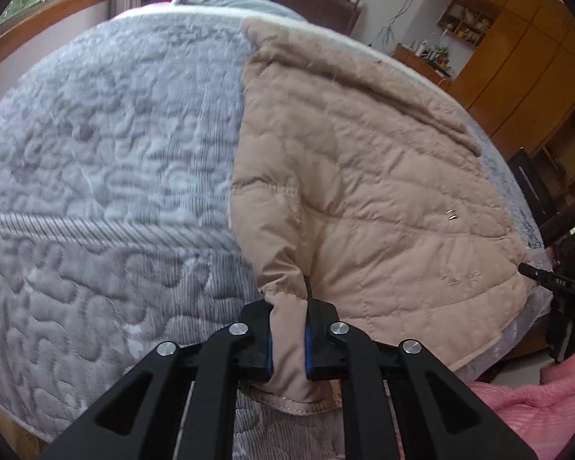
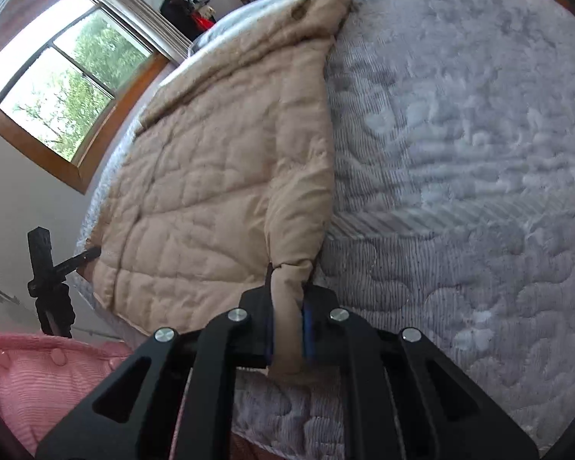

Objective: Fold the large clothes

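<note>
A large beige quilted jacket lies spread on a grey quilted bed cover. In the left wrist view my left gripper is shut on the jacket's near left hem corner, with the fabric bunched between the blue pads. The right wrist view shows the same jacket stretching away to the left, and my right gripper is shut on its near right hem corner. The other gripper's black tip shows at the jacket's far corner, and again in the right wrist view.
The bed cover fills most of both views. A pink knitted sleeve sits low by the bed's near edge. A window is on the left wall. Wooden cabinets stand to the right.
</note>
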